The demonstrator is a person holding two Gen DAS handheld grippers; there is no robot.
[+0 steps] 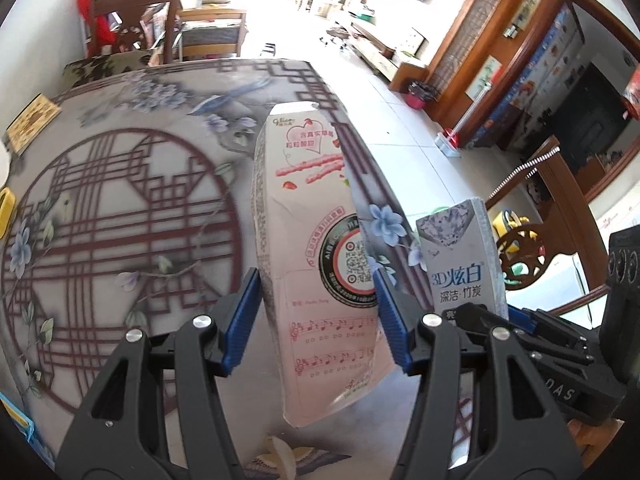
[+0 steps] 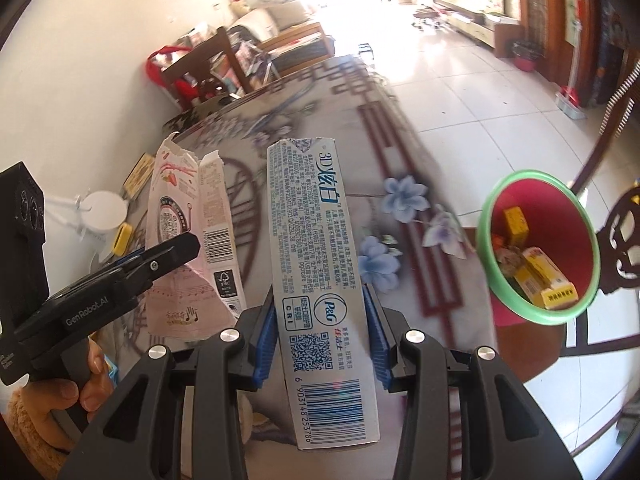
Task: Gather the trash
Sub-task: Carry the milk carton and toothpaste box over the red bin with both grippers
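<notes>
My left gripper (image 1: 318, 294) is shut on a torn pink snack box (image 1: 316, 240) and holds it above the patterned table (image 1: 120, 220). The pink box also shows in the right wrist view (image 2: 188, 248). My right gripper (image 2: 322, 316) is shut on a long grey toothpaste box (image 2: 316, 264), held above the table's right side. The toothpaste box shows upright in the left wrist view (image 1: 460, 264), just right of the pink box. A red bin with a green rim (image 2: 538, 248) stands off the table's right edge and holds several yellow boxes.
A white round stand (image 2: 105, 210) and a yellow item (image 2: 122, 238) sit on the table's left side. A flat wooden box (image 1: 34, 120) lies at the far left. Wooden chairs (image 1: 136, 20) stand behind the table. Tiled floor (image 2: 460, 100) lies to the right.
</notes>
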